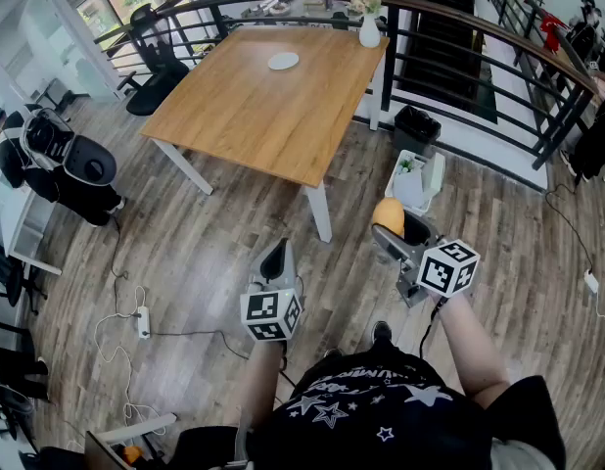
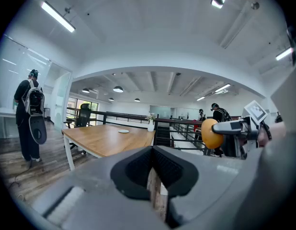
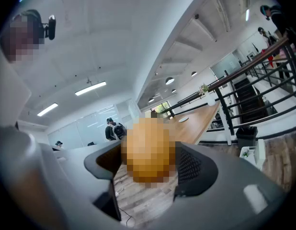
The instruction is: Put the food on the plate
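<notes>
An orange, rounded piece of food (image 1: 388, 214) sits between the pads of my right gripper (image 1: 393, 225), which is shut on it; in the right gripper view the food (image 3: 148, 150) fills the gap between the jaws. My left gripper (image 1: 276, 260) is shut with nothing in it, its pads together (image 2: 155, 176). From the left gripper view the food (image 2: 211, 133) shows at the right, held out level. A small white plate (image 1: 283, 62) lies far off on the wooden table (image 1: 254, 116), also seen as the plate (image 2: 123, 131) in the left gripper view.
A white vase with flowers (image 1: 369, 27) stands at the table's far corner. A dark railing (image 1: 479, 76) runs behind and to the right. A black bin (image 1: 416, 127) and a white box (image 1: 412, 182) stand on the wood floor near the table leg. Cables (image 1: 136, 321) lie at left.
</notes>
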`<state>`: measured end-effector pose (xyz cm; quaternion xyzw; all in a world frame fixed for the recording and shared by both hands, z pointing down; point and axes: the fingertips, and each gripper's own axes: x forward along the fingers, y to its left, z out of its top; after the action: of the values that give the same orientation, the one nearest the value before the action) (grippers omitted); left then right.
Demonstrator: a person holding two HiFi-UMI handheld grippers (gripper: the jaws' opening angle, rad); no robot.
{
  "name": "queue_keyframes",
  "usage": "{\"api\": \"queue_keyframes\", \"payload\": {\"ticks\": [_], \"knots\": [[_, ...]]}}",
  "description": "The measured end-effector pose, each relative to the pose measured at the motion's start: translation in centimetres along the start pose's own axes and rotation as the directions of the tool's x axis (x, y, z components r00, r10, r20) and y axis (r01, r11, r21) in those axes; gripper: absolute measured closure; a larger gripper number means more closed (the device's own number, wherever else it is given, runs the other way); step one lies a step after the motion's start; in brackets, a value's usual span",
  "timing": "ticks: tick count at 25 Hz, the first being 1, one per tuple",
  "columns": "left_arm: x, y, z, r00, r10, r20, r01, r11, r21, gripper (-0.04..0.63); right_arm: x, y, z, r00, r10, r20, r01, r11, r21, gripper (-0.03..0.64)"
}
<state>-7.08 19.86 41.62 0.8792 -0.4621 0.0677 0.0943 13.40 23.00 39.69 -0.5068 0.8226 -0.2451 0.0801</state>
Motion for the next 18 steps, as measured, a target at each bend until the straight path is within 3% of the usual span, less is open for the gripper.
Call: {"api": "queue_keyframes", "payload": {"ticks": [3, 8, 18], "knots": [[-0.2, -0.8, -0.1, 1.000, -0.023, 0.001, 0.023, 1.000, 0.008, 0.594, -0.1, 0.2, -0.3, 1.000, -0.002, -0.013, 0.002, 0.999, -0.048, 0.282], [-0.4, 0.1, 0.5, 1.000, -0.023, -0.001, 0.023, 1.000, 0.007, 0.594, 1.3, 1.4, 0.7, 0.999, 0.032, -0.004, -0.032, 0.999, 0.012, 0.282], [-2.7, 0.1, 0.2, 0.999, -0.027, 0.022, 0.027, 1.000, 0.007, 0.594, 1.3, 3.4, -0.3, 0.999, 0.037, -0.027, -0.038, 0.998, -0.048, 0.282]]}}
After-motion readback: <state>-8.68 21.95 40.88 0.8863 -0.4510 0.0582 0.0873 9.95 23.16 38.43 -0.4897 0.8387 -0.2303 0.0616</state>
